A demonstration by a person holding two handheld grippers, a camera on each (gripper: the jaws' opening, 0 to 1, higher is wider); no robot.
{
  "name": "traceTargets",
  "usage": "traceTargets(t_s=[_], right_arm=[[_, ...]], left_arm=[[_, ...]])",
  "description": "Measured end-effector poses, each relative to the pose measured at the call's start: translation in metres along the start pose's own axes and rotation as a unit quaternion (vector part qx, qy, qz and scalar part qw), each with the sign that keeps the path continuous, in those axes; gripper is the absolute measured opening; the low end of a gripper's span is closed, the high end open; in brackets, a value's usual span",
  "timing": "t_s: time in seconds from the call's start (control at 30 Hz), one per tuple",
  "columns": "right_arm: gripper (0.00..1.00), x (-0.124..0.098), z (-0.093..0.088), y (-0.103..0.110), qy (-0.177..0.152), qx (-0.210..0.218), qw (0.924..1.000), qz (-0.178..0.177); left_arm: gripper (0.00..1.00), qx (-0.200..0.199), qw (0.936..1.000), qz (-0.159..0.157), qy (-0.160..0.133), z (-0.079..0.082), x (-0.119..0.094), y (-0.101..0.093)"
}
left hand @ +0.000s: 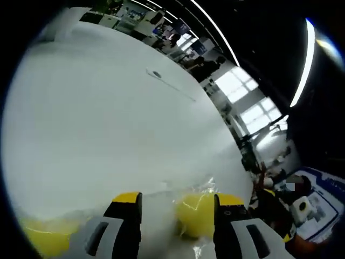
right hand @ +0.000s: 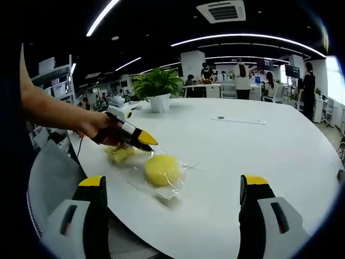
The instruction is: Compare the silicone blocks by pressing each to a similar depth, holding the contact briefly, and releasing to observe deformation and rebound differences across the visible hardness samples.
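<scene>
Silicone blocks lie on a white round table (right hand: 259,145), near its edge on the person's side; the tabletop beyond them runs wide and bare toward a potted plant (right hand: 157,86) and a thin flat strip (right hand: 237,120) at the far side. In the right gripper view, the rounded yellow block (right hand: 161,169) sits in a clear, crinkled plastic bag (right hand: 171,189), dome-like with no evident long axis; just left of it lies a flatter yellow block (right hand: 119,154), elongated and running roughly left to right in that view, also under glossy film. The left gripper (right hand: 141,140), held in a hand (right hand: 99,129), points its yellow-tipped black jaws down-right over the flatter block; whether the tips touch it cannot be told. In the left gripper view the left gripper (left hand: 175,208) has its jaws apart, holding nothing, with the rounded block (left hand: 195,213) just beyond the gap, hard against the right jaw, and the flatter block (left hand: 46,234) at lower left. The right gripper (right hand: 175,186) stands wide open, empty, back from the blocks above the table edge. Office desks and people fill the background.
</scene>
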State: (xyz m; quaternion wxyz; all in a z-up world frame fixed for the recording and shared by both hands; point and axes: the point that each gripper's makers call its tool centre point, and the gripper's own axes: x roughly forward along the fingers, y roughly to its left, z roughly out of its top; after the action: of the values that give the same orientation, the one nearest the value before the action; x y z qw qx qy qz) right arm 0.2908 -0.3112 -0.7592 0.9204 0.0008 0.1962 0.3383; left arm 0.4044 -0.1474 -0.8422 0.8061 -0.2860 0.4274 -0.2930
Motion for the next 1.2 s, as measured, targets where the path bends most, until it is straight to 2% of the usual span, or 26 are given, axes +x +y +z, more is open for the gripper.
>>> traceTargets(t_s=[0.1,0.27,0.37,0.43,0.47,0.5,0.57,0.63,0.67,0.8,1.03,1.2], right_arm=[[0.96,0.000,-0.002,-0.002,-0.001,0.007,1.0000,-0.004],[0.96,0.001,-0.004,0.000,0.003,0.007,1.0000,-0.003],[0.96,0.001,-0.003,0.001,0.003,0.006,1.0000,-0.004],[0.96,0.000,-0.004,0.001,0.004,0.008,0.9999,-0.005],[0.96,0.000,-0.004,0.001,0.006,0.007,0.9999,-0.006],[0.96,0.000,-0.005,0.000,0.006,0.008,0.9999,-0.006],[0.96,-0.001,-0.004,0.000,0.006,0.009,0.9999,-0.009],[0.96,-0.001,-0.004,-0.001,0.006,0.010,0.9999,-0.010],[0.96,-0.001,-0.004,-0.001,0.006,0.010,0.9999,-0.010],[0.96,0.000,-0.004,-0.001,0.008,0.008,0.9999,-0.010],[0.96,0.002,-0.002,-0.001,0.008,0.006,0.9999,-0.009],[0.96,0.001,-0.002,-0.001,0.008,0.006,0.9999,-0.010]], left_arm=[[0.43,-0.017,0.9998,-0.003,-0.003,0.001,0.003,0.000],[0.39,-0.032,0.9993,-0.014,0.009,0.001,0.013,0.002],[0.26,-0.051,0.9985,-0.012,0.016,-0.003,0.017,0.006],[0.23,-0.041,0.9987,-0.008,0.028,-0.008,0.017,0.006],[0.19,-0.042,0.9987,-0.009,0.025,-0.007,0.018,0.006],[0.11,-0.043,0.9985,-0.013,0.031,-0.010,0.019,0.005],[0.10,-0.048,0.9983,-0.015,0.031,-0.010,0.018,0.003],[0.05,-0.040,0.9984,-0.027,0.030,-0.010,0.019,-0.003],[0.03,-0.041,0.9984,-0.024,0.031,-0.010,0.019,-0.002],[0.00,-0.046,0.9982,-0.024,0.030,-0.009,0.018,-0.003],[0.00,-0.052,0.9979,-0.020,0.034,-0.009,0.017,-0.002],[0.00,-0.053,0.9973,-0.040,0.030,-0.007,0.013,-0.014]])
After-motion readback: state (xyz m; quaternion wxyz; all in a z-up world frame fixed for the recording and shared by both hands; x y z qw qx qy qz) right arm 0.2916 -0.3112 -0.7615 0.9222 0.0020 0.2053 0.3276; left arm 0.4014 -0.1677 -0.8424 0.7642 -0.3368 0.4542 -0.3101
